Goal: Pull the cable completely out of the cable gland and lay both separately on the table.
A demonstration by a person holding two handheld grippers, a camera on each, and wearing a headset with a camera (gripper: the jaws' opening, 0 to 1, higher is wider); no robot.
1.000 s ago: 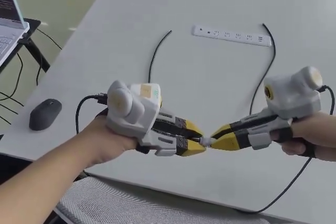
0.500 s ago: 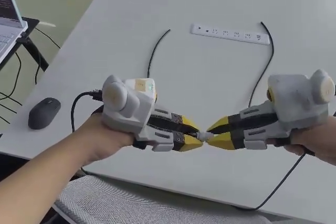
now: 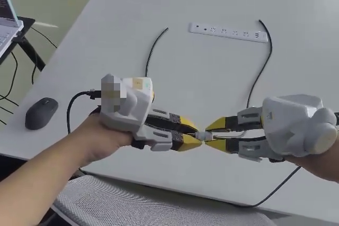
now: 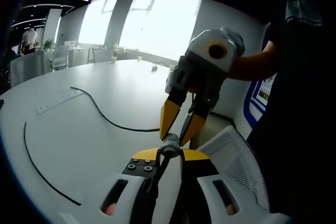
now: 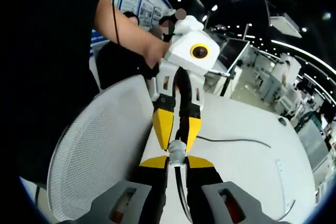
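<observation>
Above the table's near edge, a small grey-white cable gland (image 3: 203, 136) sits where the two grippers meet tip to tip. My left gripper (image 3: 196, 137) comes in from the left, its yellow jaws shut on the black cable just beside the gland (image 4: 169, 144). My right gripper (image 3: 208, 135) faces it from the right with its jaws shut on the gland (image 5: 177, 150). A short length of black cable (image 5: 181, 190) trails back from the gland between the right jaws. How far the cable reaches through the gland is hidden.
On the white table (image 3: 175, 83) lie a loose black cable (image 3: 151, 54), a white power strip (image 3: 228, 31) and its black cord (image 3: 260, 75). A mouse (image 3: 41, 112) rests near the left edge. A mesh chair back (image 3: 137, 205) stands below the grippers.
My right gripper has rolled over and sunk a little, so its jaws now show one above the other. Both grippers stay tip to tip at the gland.
</observation>
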